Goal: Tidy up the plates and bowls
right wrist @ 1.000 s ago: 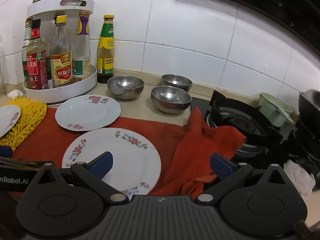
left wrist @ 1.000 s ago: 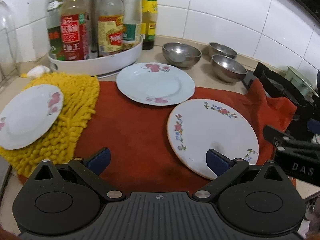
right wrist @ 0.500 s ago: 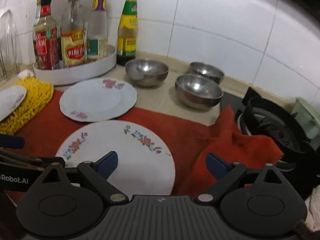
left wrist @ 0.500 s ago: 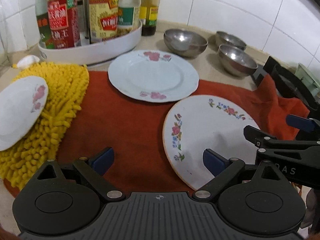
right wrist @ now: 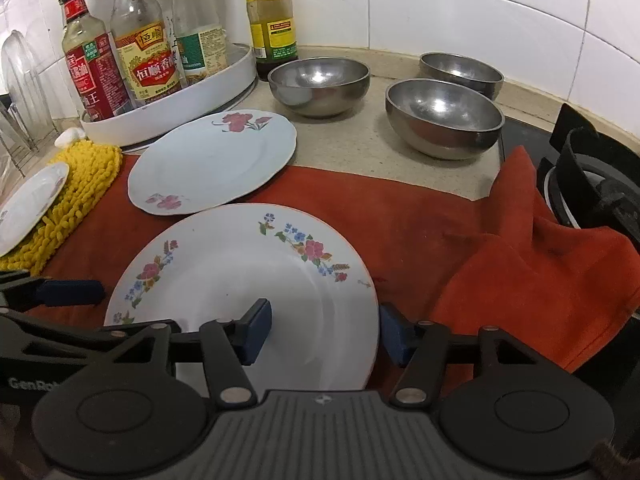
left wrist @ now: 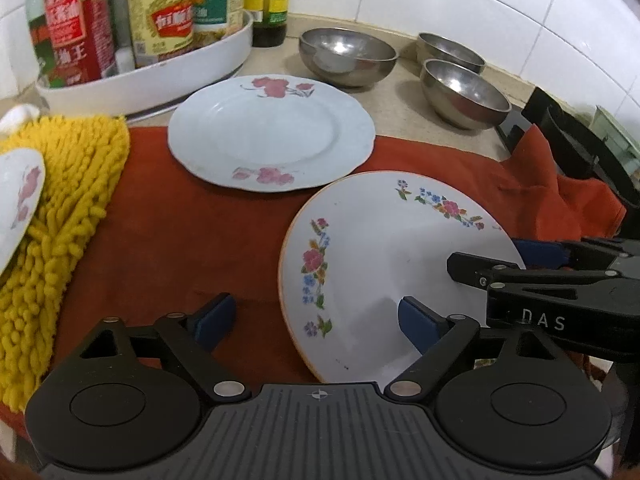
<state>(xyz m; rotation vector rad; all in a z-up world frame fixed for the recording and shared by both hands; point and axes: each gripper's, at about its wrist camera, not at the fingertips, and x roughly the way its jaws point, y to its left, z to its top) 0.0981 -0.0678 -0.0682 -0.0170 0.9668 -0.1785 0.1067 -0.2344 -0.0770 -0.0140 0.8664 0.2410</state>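
A large white plate with multicolour flowers [left wrist: 372, 264] [right wrist: 240, 272] lies on the red cloth [left wrist: 160, 220]. My left gripper [left wrist: 316, 324] straddles its left rim, jaws wide and closing, pads clear of it. My right gripper [right wrist: 326, 332] straddles its right rim; its jaws are closing, one pad over the plate, the other just outside the rim, neither pressing. It also shows at the right of the left wrist view, right gripper [left wrist: 492, 258]. Behind lie a pink-flowered plate [left wrist: 272, 136] [right wrist: 212, 164] and three steel bowls [right wrist: 320, 84] [right wrist: 444, 116] [right wrist: 460, 72].
A small plate [left wrist: 20, 196] rests on a yellow shaggy cloth [left wrist: 68, 200] at the left. A white turntable [left wrist: 160, 68] of sauce bottles stands at the back left. The stove's black grate [right wrist: 592, 184] is at the right, with the red cloth bunched against it.
Both grippers have moved forward and down onto the large flowered plate. The right jaws have narrowed markedly around its right rim; the left jaws have narrowed slightly.
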